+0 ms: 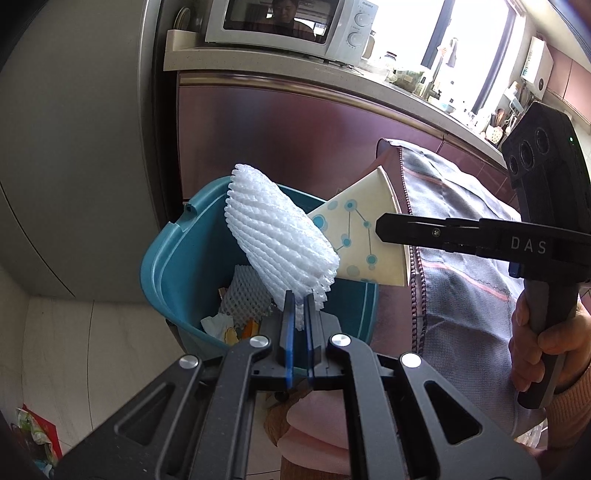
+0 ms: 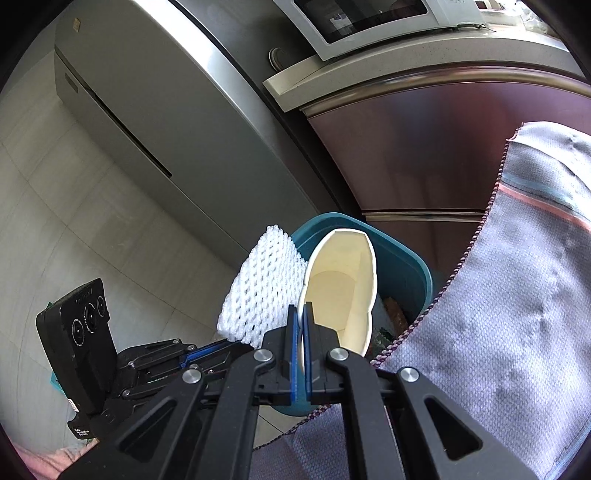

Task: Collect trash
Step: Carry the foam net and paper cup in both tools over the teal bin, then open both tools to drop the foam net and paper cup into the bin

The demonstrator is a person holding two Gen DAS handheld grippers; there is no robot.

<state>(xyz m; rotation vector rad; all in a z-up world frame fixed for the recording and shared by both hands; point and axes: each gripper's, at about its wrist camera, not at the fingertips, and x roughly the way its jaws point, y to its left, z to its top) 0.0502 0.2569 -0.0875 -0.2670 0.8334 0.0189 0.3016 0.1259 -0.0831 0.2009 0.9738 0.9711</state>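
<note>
My left gripper point(image 1: 300, 297) is shut on a white foam fruit net point(image 1: 279, 236), which hangs over the open teal bin point(image 1: 162, 258). From the right, my right gripper point(image 1: 380, 226) holds a flattened paper cup point(image 1: 360, 240) with a blue dot pattern above the bin's far rim. In the right wrist view the right gripper point(image 2: 302, 312) is shut on the cup's point(image 2: 340, 280) rim, its pale inside facing me, and the foam net point(image 2: 264, 291) sits just left of it with the left gripper point(image 2: 207, 350) below. The bin point(image 2: 406, 266) lies behind both and holds another net and crumpled scraps.
A grey fridge point(image 1: 74, 147) stands left of the bin, dark red cabinets point(image 1: 295, 129) behind it, with a microwave point(image 1: 295, 26) on the counter. A grey cloth point(image 1: 461, 258) drapes over the table edge at right. A hand point(image 1: 535, 332) grips the right tool. Coloured litter point(image 1: 33, 432) lies on the floor.
</note>
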